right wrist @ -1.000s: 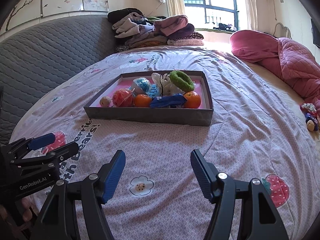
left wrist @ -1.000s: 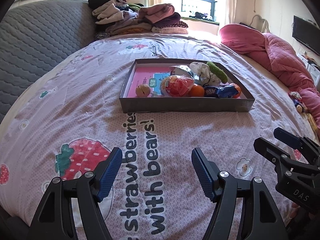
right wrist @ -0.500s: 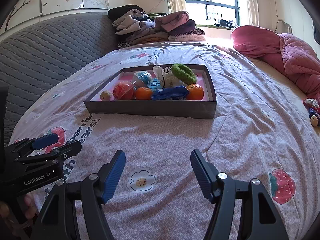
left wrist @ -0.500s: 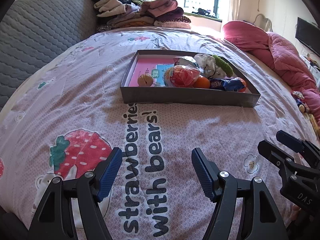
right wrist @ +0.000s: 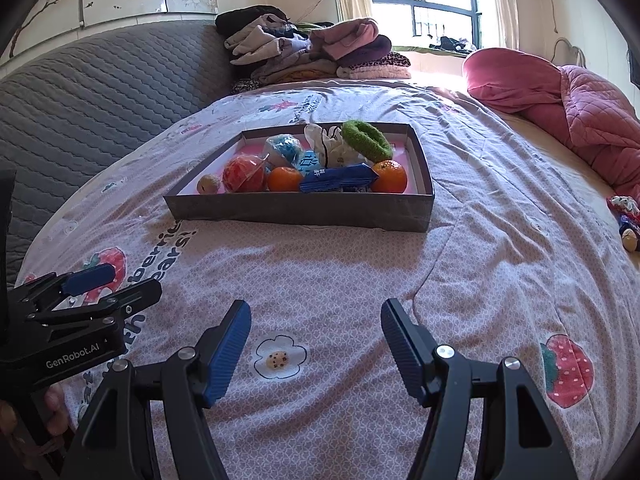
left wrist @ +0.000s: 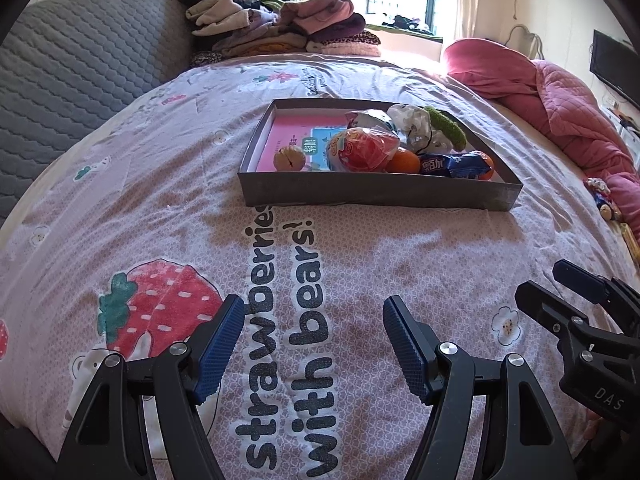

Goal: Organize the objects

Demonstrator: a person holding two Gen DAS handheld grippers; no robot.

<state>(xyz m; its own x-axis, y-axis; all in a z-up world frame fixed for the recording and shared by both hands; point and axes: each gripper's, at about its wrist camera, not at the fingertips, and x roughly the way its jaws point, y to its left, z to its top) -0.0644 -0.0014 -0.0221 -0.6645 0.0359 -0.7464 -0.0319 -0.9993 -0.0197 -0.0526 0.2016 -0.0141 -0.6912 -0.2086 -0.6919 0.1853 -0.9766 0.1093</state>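
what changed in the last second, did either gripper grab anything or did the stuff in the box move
Nothing was taken or let go. The left gripper and right gripper are open and empty, as before. Only the views shifted a little: the grey box sits slightly lower in both pictures now. Its contents, such as the green ring and blue packet, lie as they did.

wrapper print [right wrist: 338, 178] unreadable, doll [right wrist: 628, 220] cut off

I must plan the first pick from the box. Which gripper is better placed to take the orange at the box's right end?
Probably the right gripper: the orange lies nearly straight ahead of its open jaws. For the left gripper it sits far right. Both are open, empty, well short of the box.
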